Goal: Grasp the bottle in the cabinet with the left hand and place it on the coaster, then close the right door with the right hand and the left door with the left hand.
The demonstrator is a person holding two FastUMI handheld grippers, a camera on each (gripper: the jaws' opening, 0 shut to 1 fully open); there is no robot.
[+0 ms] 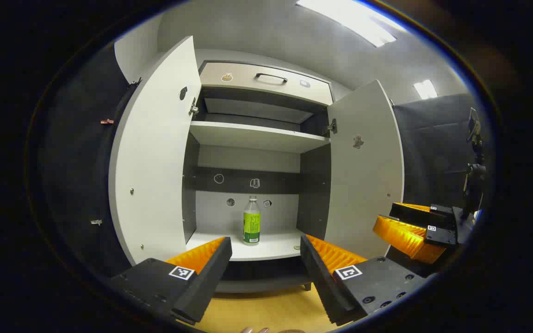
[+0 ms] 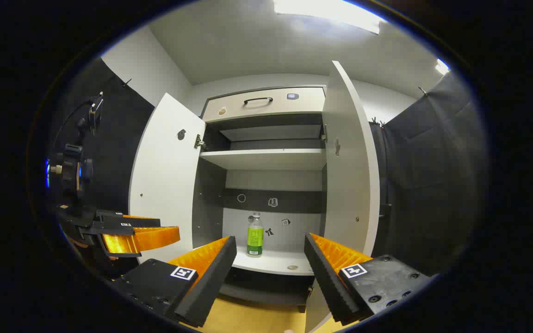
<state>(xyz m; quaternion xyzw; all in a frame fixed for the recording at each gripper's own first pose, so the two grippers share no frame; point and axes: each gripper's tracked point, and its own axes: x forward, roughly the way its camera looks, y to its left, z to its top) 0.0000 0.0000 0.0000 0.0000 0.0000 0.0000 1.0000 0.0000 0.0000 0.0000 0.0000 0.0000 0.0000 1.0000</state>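
Left tongs sit nearest the lens, their two fingers spread apart and empty; the right tongs are likewise apart and hold nothing. One cabinet stands ahead with two doors, the left door and right door both swung wide. One bottle stands upright on the lower shelf, toward its back edge, straight ahead between the left fingers and well apart from them. Judging by that line-up, the left tongs are better placed to reach straight in. Near the shelf's front edge lies a small round thing, possibly the coaster; I cannot tell.
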